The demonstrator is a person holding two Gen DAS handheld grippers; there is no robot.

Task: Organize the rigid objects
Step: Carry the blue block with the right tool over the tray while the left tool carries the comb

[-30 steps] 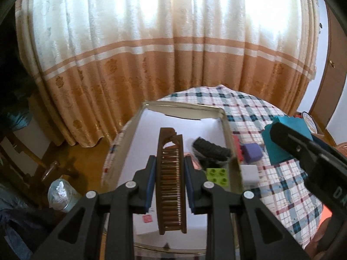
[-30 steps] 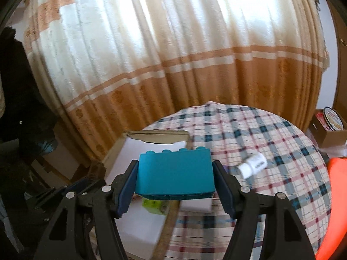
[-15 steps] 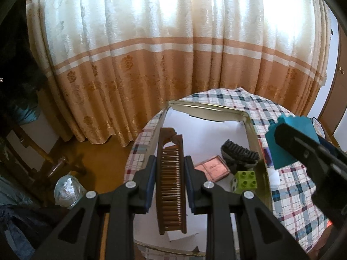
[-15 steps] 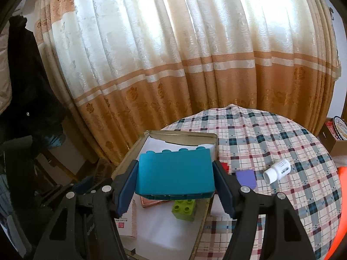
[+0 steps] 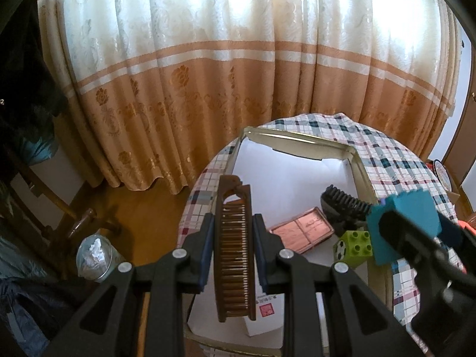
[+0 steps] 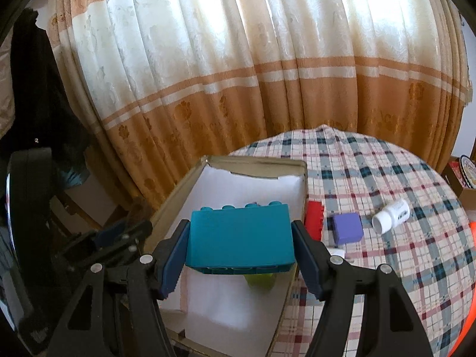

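Note:
My left gripper (image 5: pixel 233 238) is shut on a brown comb (image 5: pixel 235 255) and holds it above the near left part of a shallow box (image 5: pixel 297 144) lined with white paper. My right gripper (image 6: pixel 241 242) is shut on a large teal building block (image 6: pixel 241 238), held above the box (image 6: pixel 255 163); it also shows in the left wrist view (image 5: pixel 404 223). In the box lie a black brush (image 5: pixel 345 205), a pink flat case (image 5: pixel 300 232), a green block (image 5: pixel 355 248) and a white card (image 5: pixel 264 315).
The box sits on a round table with a checked cloth (image 6: pixel 386 184). On the cloth beside the box lie a red block (image 6: pixel 315 217), a purple block (image 6: pixel 346 227) and a white bottle (image 6: pixel 391 215). A curtain (image 6: pixel 238 74) hangs behind. A chair and a glass jar (image 5: pixel 95 253) are at floor left.
Both grippers have moved left and back over the box with their objects still held. The teal block now sits over the green block; the pink case has come into view.

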